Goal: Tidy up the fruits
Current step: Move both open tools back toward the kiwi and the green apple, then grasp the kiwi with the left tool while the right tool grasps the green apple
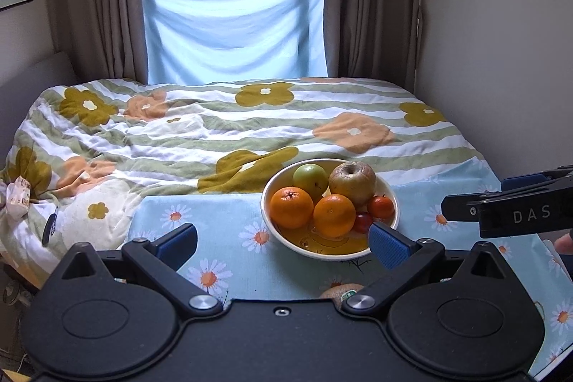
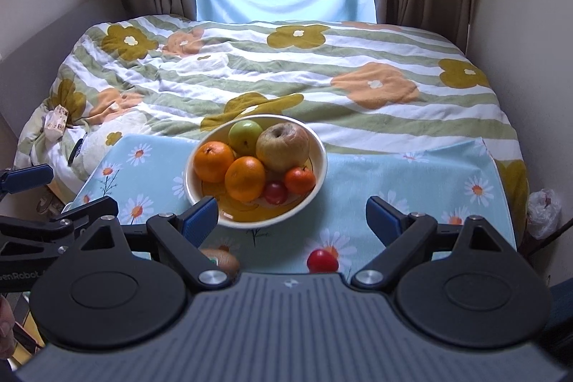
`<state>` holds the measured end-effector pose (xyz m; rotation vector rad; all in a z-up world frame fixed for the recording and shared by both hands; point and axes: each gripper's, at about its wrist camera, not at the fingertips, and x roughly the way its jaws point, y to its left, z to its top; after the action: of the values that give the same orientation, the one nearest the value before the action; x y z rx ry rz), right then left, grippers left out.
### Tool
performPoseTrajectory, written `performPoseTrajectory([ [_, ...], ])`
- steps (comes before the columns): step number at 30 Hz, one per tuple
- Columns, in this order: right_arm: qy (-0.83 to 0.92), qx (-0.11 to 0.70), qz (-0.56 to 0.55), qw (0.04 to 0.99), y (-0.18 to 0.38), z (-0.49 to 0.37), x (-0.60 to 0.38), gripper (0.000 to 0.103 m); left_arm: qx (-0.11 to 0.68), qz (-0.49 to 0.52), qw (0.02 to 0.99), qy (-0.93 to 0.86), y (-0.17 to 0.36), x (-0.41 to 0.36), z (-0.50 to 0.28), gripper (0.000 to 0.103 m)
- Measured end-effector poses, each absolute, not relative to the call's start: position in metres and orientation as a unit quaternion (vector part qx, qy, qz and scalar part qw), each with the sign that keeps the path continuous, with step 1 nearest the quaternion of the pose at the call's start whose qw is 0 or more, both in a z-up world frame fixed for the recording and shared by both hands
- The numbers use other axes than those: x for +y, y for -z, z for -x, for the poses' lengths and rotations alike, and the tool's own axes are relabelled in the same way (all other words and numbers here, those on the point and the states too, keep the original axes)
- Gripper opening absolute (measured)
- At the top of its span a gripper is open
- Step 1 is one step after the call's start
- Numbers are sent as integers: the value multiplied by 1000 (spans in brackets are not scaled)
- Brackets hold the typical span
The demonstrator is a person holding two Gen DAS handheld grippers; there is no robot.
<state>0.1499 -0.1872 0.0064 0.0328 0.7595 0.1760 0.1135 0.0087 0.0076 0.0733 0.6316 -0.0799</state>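
While I hold both grippers above the daisy-print cloth (image 2: 412,174) on the desk, the left gripper (image 1: 283,240) and right gripper (image 2: 292,215) have jaws apart, empty. Glossy round bowl (image 2: 318,145) holds smooth oranges (image 2: 213,161), wrinkled apple (image 2: 283,147). Fuzzy kiwi (image 2: 224,260) and red tomato (image 2: 322,261) lie outside it on the cloth.

Left gripper (image 1: 283,240) jaws spread wide, nothing between them, low over the daisy cloth (image 1: 229,221). Bowl (image 1: 388,194) just ahead, right finger pad (image 1: 388,244) overlapping its near rim. Inside: two oranges (image 1: 292,207), green apple (image 1: 311,178), wrinkled apple (image 1: 352,181), tangerine (image 1: 380,206), small red fruit (image 1: 363,221). Probably a kiwi (image 1: 340,292), mostly hidden behind gripper body. Right gripper (image 1: 472,199) enters side-on at right edge.
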Motion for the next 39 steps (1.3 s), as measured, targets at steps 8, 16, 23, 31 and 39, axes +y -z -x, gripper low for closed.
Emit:
performPoseTrajectory([
  [8,-81,366,-20,927,0,-107,-209,103,314,-29,949,7,2,-9,-74,103],
  [16,-81,367,-12,927,33,-89,-238,103,319,-32,947,4,28,-31,-60,103],
  [23,-68,379,-26,922,75,-94,-258,103,342,-37,939,13,67,-46,-79,103],
  [31,-51,392,-41,918,108,-104,-266,103,377,-1,926,-13,100,-53,-115,103],
  [39,-45,400,-51,914,124,-120,-266,103,391,-19,920,-18,119,-62,-141,101],
])
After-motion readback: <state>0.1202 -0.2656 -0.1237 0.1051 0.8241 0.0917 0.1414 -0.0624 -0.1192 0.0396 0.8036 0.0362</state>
